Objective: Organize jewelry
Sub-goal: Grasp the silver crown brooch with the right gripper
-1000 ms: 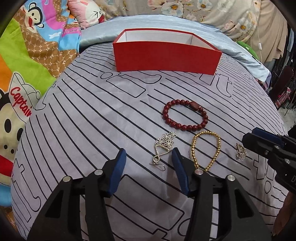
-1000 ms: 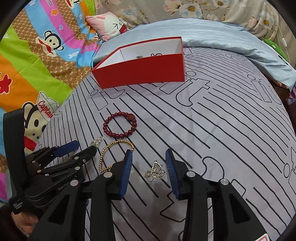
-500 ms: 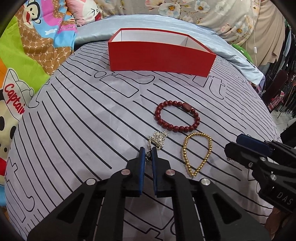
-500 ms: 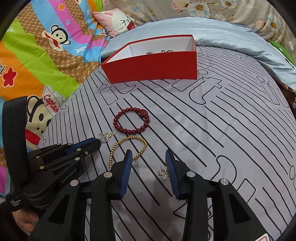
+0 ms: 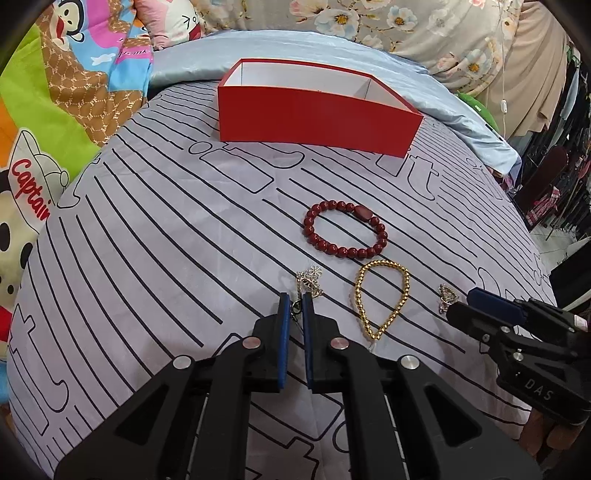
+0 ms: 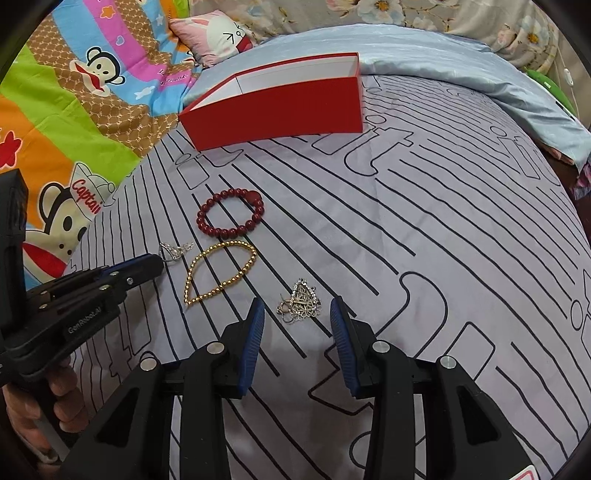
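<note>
My left gripper (image 5: 294, 303) is shut on the hook end of a silver flower earring (image 5: 309, 281), which lies on the striped grey sheet; it also shows in the right wrist view (image 6: 173, 251). My right gripper (image 6: 297, 309) is open around a silver triangular earring (image 6: 300, 302), also seen in the left wrist view (image 5: 446, 295). A dark red bead bracelet (image 5: 345, 233) and a gold bead bracelet (image 5: 382, 301) lie between them. An open red box (image 5: 317, 114) stands at the far side.
A colourful cartoon blanket (image 5: 48, 122) lies to the left. A light blue quilt (image 6: 461, 62) and a pink pillow (image 6: 218, 33) lie behind the box. The bed's edge drops off at the right, where clothes (image 5: 554, 147) hang.
My left gripper closed from wide open onto the flower earring's hook. My right gripper drew back, then moved forward so the triangular earring sits between its open fingers.
</note>
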`<state>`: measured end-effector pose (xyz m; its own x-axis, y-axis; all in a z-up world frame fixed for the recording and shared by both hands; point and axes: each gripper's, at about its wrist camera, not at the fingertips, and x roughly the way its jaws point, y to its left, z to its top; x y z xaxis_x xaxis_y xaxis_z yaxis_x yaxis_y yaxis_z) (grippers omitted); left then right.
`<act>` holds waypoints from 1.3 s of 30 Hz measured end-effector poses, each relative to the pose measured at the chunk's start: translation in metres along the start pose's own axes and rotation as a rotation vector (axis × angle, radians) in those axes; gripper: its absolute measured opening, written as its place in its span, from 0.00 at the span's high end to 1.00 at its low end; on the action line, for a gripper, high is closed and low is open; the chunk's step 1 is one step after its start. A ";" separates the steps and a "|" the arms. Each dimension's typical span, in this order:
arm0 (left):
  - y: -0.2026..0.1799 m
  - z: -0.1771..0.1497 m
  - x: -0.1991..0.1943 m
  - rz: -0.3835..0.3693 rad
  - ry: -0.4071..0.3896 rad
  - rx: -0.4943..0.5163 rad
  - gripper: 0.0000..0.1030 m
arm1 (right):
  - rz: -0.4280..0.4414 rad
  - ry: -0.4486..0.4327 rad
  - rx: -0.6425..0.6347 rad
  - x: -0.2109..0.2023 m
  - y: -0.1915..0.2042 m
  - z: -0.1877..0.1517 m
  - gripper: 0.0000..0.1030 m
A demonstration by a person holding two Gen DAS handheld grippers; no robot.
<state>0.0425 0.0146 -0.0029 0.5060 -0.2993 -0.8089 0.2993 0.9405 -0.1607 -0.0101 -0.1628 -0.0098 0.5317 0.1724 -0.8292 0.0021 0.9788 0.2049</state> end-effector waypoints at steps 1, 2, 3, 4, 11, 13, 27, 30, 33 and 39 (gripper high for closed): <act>0.000 0.000 0.000 0.000 0.001 0.000 0.94 | -0.001 0.001 0.001 0.001 0.000 0.000 0.66; 0.000 -0.001 0.000 0.000 0.003 -0.001 0.94 | 0.001 0.002 0.002 0.001 0.000 -0.001 0.67; 0.000 -0.001 -0.001 0.002 0.003 -0.001 0.94 | 0.001 0.001 0.001 0.002 0.000 -0.001 0.69; 0.000 -0.001 -0.001 0.002 0.003 -0.001 0.94 | 0.000 0.000 -0.001 0.002 0.001 -0.001 0.70; -0.001 -0.003 -0.001 0.001 0.005 0.001 0.94 | -0.003 -0.011 0.000 0.006 0.003 0.001 0.72; -0.002 -0.004 0.000 0.000 0.008 0.002 0.94 | -0.014 -0.020 -0.008 0.007 0.005 0.001 0.73; -0.005 -0.003 -0.005 -0.011 0.001 -0.004 0.94 | -0.019 -0.034 0.014 0.003 0.000 0.004 1.00; -0.006 -0.002 -0.008 -0.012 -0.007 -0.004 0.94 | -0.017 -0.034 0.021 0.003 -0.002 0.003 1.00; -0.005 0.000 -0.010 -0.014 -0.007 -0.010 0.94 | -0.015 -0.037 0.027 0.002 -0.003 0.003 1.00; -0.005 0.002 -0.013 -0.018 -0.016 -0.010 0.94 | 0.008 -0.049 0.040 -0.003 -0.006 0.004 1.00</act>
<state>0.0361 0.0138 0.0100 0.5140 -0.3185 -0.7965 0.3001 0.9366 -0.1808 -0.0079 -0.1696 -0.0064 0.5724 0.1735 -0.8014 0.0312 0.9720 0.2327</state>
